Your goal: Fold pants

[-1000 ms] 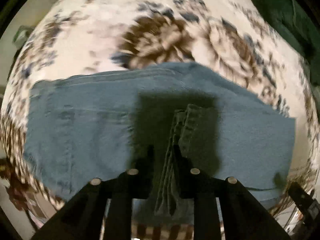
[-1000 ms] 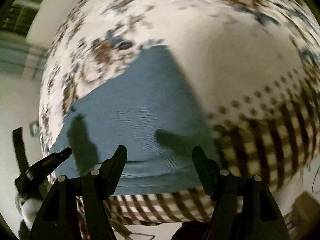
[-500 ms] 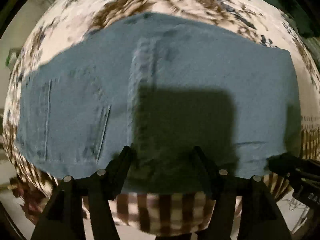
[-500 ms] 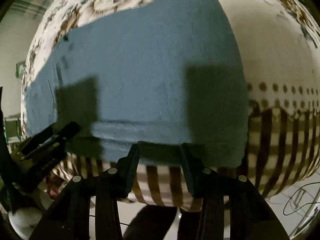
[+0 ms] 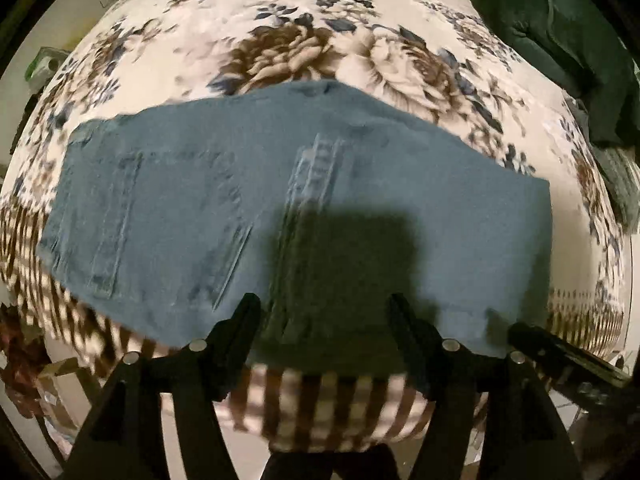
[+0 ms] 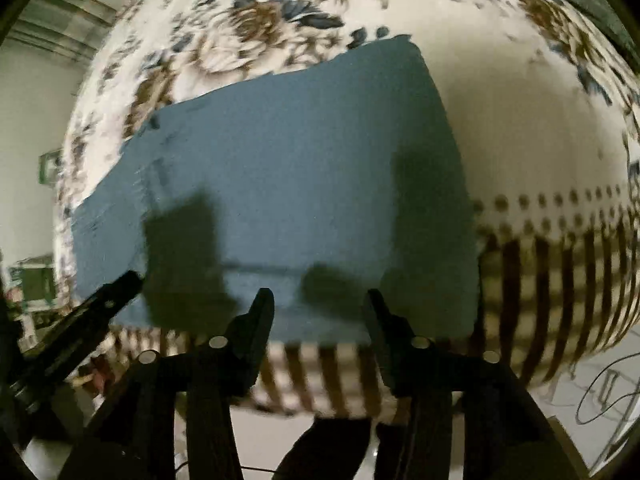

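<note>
Blue jeans (image 5: 280, 184) lie folded flat in a wide rectangle on a floral bedspread (image 5: 280, 8), with the leg hems and a back pocket facing up. My left gripper (image 5: 323, 300) hovers open over the jeans' near edge, with nothing held. In the right wrist view the same jeans (image 6: 288, 168) fill the middle. My right gripper (image 6: 318, 294) hangs above their near hem with its jaws opening and no cloth pinched. Each gripper shows at the edge of the other's view: the right gripper (image 5: 560, 356) and the left gripper (image 6: 100, 308).
The bedspread's brown striped border (image 5: 320, 408) hangs over the near bed edge. A dark green cloth (image 5: 560, 20) is heaped at the far right. Pale floor with a thin cable (image 6: 608, 392) lies below the bed at the right. A person's dark legs (image 6: 320, 452) stand at the edge.
My left gripper let go of the folded leg ends and opened; they now lie flat on the jeans. Both grippers drew back to the near edge. The right jaws narrowed.
</note>
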